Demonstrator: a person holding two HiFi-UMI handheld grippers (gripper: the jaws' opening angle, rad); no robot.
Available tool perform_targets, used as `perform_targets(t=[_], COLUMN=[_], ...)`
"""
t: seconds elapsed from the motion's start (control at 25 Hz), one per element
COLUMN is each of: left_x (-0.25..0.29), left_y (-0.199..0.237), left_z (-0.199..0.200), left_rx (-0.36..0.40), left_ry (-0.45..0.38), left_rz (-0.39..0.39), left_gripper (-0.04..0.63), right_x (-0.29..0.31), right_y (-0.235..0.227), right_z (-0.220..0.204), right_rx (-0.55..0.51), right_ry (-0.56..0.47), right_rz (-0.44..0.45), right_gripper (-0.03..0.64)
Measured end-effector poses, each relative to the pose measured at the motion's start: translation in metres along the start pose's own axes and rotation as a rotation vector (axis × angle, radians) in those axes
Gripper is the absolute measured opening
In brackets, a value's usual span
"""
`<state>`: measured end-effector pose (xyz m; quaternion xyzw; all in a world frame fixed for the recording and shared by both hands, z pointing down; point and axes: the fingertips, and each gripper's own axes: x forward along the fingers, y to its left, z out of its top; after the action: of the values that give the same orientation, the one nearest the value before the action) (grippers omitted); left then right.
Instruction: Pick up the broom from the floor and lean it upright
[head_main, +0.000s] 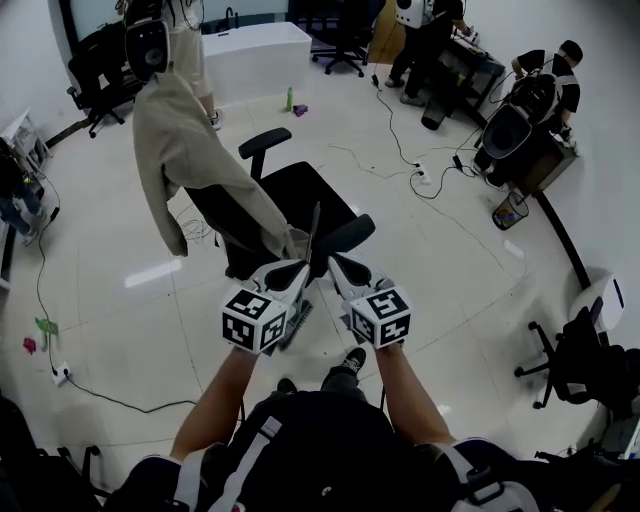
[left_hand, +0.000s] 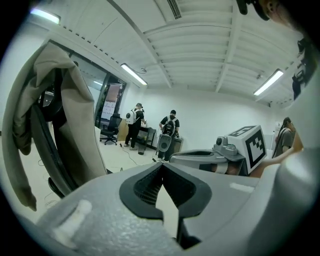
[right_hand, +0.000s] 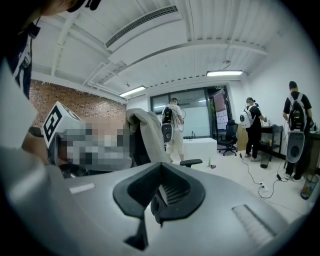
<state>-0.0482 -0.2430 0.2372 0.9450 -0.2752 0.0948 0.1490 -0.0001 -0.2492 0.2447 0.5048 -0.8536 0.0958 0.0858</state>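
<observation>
Right claw (right_hand: 159, 175) nearest us pinches the broom (head_main: 315, 235) handle, near upright by the chair (head_main: 290, 200), left claw (left_hand: 162, 171) pressed together, empty; we judge it light, stiff, best gripped mid-handle.

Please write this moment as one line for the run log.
broom: handle nearly upright before office chair | right gripper: shut on broom | left gripper: at handle, grip unclear

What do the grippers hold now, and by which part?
The right gripper grips the broom by its dark handle; the left gripper's hold cannot be told.
</observation>
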Motion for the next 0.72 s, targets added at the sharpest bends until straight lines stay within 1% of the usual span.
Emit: perform_targets(t=[0.16,0.28,0.72], left_x=[-0.008,-0.015,-0.02], left_y=[0.001,0.002,0.005], left_z=[0.001,-0.004,0.003], left_rx=[0.02,0.02,0.011], left_ry=[0.011,0.029,0.003], left_rz=[0.002,0.007,0.017], left_gripper=[-0.002,-0.002,-0.002], right_x=[0.0,-0.002,-0.005], right_y=[0.009,0.017,0.02], right_z=[0.01,0.017,0.024], right_rx=[0.022,0.021,0.033], right_ry=[-0.026,-0.04,-0.051], right_rz=[0.012,0.023,0.032], right_gripper=[0.002,0.002,0.003])
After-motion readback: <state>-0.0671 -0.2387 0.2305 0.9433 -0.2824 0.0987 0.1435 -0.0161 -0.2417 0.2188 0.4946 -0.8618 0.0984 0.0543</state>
